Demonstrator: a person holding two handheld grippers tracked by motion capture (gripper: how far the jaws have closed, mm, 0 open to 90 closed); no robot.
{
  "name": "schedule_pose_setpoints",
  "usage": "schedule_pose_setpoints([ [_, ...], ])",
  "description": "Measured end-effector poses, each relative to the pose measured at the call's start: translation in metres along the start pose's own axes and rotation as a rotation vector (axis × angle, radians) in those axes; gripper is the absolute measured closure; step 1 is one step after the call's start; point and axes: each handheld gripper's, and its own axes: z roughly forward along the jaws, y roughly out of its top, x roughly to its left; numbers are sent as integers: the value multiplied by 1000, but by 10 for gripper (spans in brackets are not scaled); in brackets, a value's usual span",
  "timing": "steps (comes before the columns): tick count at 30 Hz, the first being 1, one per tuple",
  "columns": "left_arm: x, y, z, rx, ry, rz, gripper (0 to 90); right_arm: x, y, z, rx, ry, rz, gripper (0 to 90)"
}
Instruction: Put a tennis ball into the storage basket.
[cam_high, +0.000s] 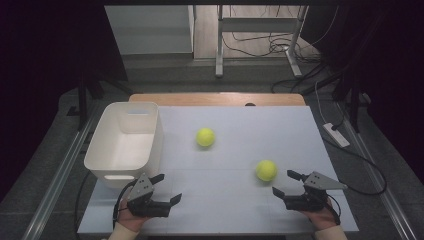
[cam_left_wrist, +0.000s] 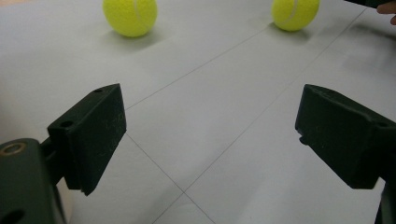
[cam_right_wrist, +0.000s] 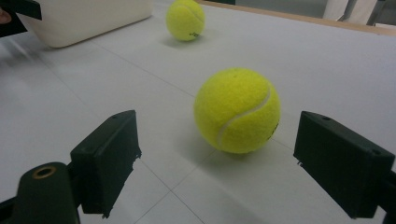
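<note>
Right tongs (cam_right_wrist: 215, 154) gape wide — near tennis ball (cam_right_wrist: 237, 111) just ahead

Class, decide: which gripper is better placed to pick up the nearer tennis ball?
Right. The right gripper is open, and the nearer tennis ball lies just ahead between its jaws; the left gripper is farther off.
</note>
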Motion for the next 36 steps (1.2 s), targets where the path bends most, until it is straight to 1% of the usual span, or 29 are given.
schedule_pose_setpoints([
  [5, -1, 0, -1, -3, 3, 3, 100, 1, 0, 0, 3, 2, -3, 143],
  [13, -2, 2, 0, -1, 5, 14, 99, 1, 0, 0, 2, 8, 4, 143],
  [20, -2, 3, 1, -5, 4, 10, 99, 0, -1, 0, 1, 10, 10, 143],
  [26, -4, 7, 3, -6, 6, 14, 98, -1, -1, 0, -3, 17, 14, 143],
  [29, -4, 10, 3, -14, 5, 13, 98, 0, -1, 0, -7, 22, 19, 143],
  [33, -4, 11, 4, -7, 6, 25, 98, 1, -1, 1, -2, 25, 13, 142],
  [36, -6, 14, 3, -10, 2, 17, 97, 3, -1, 0, -1, 22, 12, 142],
])
